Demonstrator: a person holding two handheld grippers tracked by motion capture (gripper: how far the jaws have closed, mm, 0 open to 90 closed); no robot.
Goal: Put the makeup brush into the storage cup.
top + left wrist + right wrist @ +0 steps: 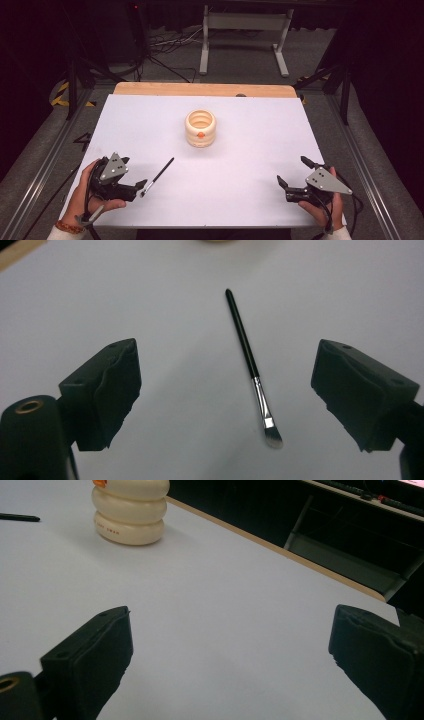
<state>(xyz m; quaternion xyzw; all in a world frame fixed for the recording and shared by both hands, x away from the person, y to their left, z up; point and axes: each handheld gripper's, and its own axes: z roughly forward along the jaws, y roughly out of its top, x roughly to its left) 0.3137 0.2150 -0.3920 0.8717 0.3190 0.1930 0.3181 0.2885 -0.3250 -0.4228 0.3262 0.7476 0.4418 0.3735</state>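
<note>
**Both grippers open over the white table; brush lying free between the left jaws**

A person is sitting at the near edge of the white table (260, 150), holding one gripper in each hand. The left gripper (131, 176) is resting at the near-left corner, gripped by the left hand (85, 192). Its jaws are standing wide apart, clamping nothing.

A thin brush (157, 176) is lying flat on the table surface just ahead of the left gripper. Its black handle is pointing away toward the table centre, and its bristle end is pointing back toward the gripper. In the left gripper view, the brush (252, 371) is lying between the two jaws, touching neither, with its metal ferrule and pale bristle tip nearest the camera.

The right gripper (292, 172) is sitting at the near-right corner in the right hand (325, 207). Its jaws are also standing wide apart, with bare table between them.

A cream ribbed cup (200, 128) with an orange mark on its side is standing upright near the table centre, well apart from both grippers and from the brush. In the right gripper view, the cup (130, 512) is appearing at upper left.
</note>
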